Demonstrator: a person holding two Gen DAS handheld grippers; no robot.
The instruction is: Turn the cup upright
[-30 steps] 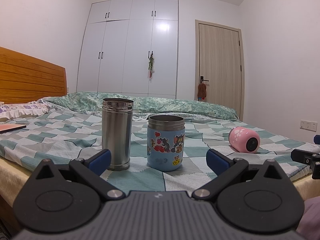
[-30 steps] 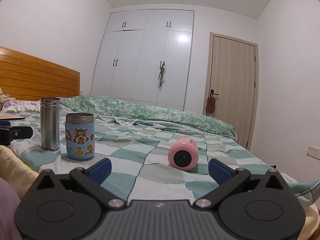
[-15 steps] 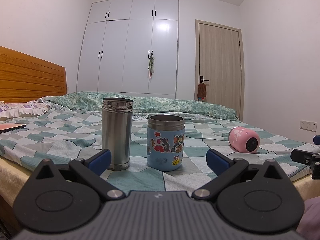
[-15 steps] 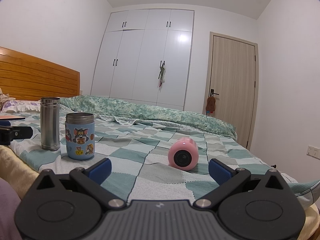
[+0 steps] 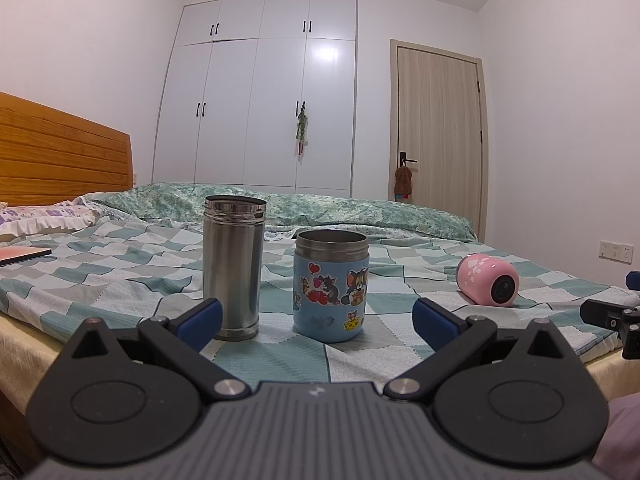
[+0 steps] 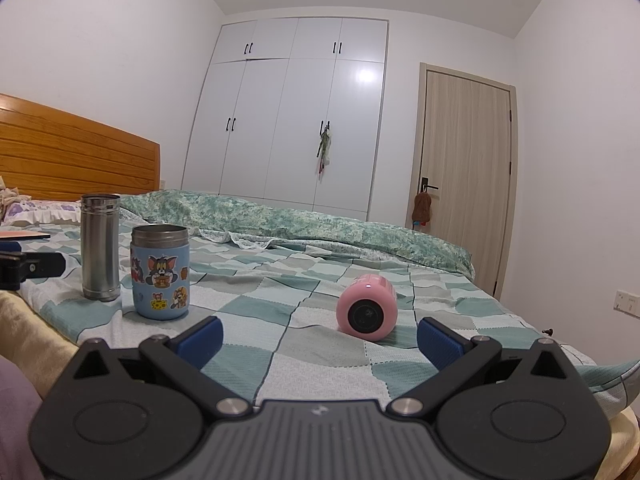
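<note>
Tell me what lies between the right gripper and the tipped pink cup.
Only bare checkered bedspread separates the right gripper from the pink cup, as the right wrist view shows.

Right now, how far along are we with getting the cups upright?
Done: the tall steel cup and blue cartoon cup stand upright on the bed. In hand: nothing; left claw and right claw are open and empty. Left: the pink cup lies on its side, untouched.

Brushed, shiny tall steel flask (image 5: 233,267), a squat blue cartoon-printed cup (image 5: 331,287) with a bare metal rim, and a glossy smooth pink cup (image 6: 367,305). Soft woven checked teal bedspread (image 6: 256,304) underneath. Matt black plastic gripper (image 6: 319,337); warm varnished slatted wooden headboard (image 5: 60,152); glossy white wardrobe doors (image 5: 276,108).
</note>
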